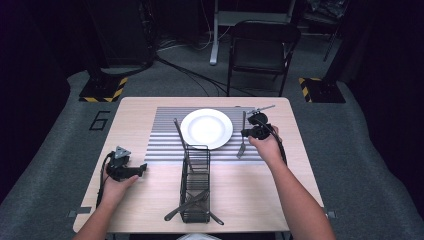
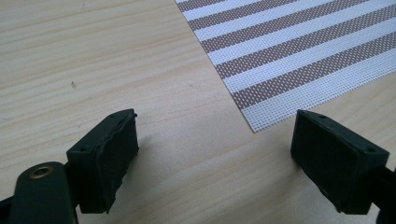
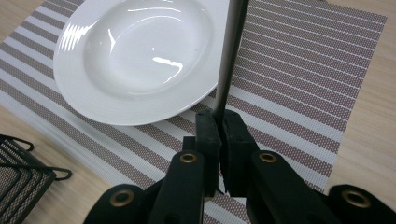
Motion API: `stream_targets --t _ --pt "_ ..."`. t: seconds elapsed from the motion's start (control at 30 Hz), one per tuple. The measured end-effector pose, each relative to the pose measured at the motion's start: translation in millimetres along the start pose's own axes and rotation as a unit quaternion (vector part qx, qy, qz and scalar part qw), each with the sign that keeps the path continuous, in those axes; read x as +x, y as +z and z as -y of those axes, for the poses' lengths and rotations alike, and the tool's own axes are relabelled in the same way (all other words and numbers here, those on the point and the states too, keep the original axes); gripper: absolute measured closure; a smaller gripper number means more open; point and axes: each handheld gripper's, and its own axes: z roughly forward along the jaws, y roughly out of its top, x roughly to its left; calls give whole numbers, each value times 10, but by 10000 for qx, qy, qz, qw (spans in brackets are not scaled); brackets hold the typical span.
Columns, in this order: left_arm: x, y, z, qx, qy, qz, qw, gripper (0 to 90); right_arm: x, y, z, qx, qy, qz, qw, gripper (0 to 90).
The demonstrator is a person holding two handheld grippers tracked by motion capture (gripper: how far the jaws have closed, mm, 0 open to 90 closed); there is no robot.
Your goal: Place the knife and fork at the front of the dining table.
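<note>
- Black wire caddy [image 1: 195, 185] sits closest to me at the near table edge, with dark utensils sticking out of its front end.
- To its left, my left gripper [image 2: 215, 154] rests low over bare wood, jaws spread wide and holding nothing, just beside the near corner of the striped placemat [image 2: 299, 51].
- Farther out on the right, my right gripper [image 3: 219, 140] is clenched on the handle of a fork [image 3: 231, 51].
- From above, the fork [image 1: 243, 137] lies along the placemat just right of the white plate [image 1: 206, 128], tines pointing back toward me.
- Its handle passes close beside the plate [image 3: 135, 56] rim.
- Risk, as I judge it: my grip is near one end of a thin handle, so the fork could pivot or slip if I lift it.
- Swinging it leftward could knock the plate rim; dragging it could shift the placemat.
</note>
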Motion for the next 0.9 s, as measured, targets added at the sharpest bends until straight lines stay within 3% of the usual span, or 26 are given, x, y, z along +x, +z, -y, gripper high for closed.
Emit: stream_targets --t 0.3,0.5,0.7,0.87,0.9 --pt "1 2 -1 -8 6 -1 10000 148 -74 112 -29 -46 469 36 9989 870" --pt "-1 3 -3 0 -16 7 10000 149 -169 228 -30 -128 889 36 9959 869" --pt "-1 5 -4 -3 -23 9 10000 149 -205 299 -27 -179 1056 2 9942 871" --pt "-1 5 -5 -5 -27 5 10000 151 -258 377 -14 -228 1299 -11 9913 871" --pt "-1 6 -6 -5 -33 5 10000 152 -288 403 -3 -246 1435 -31 9893 872"
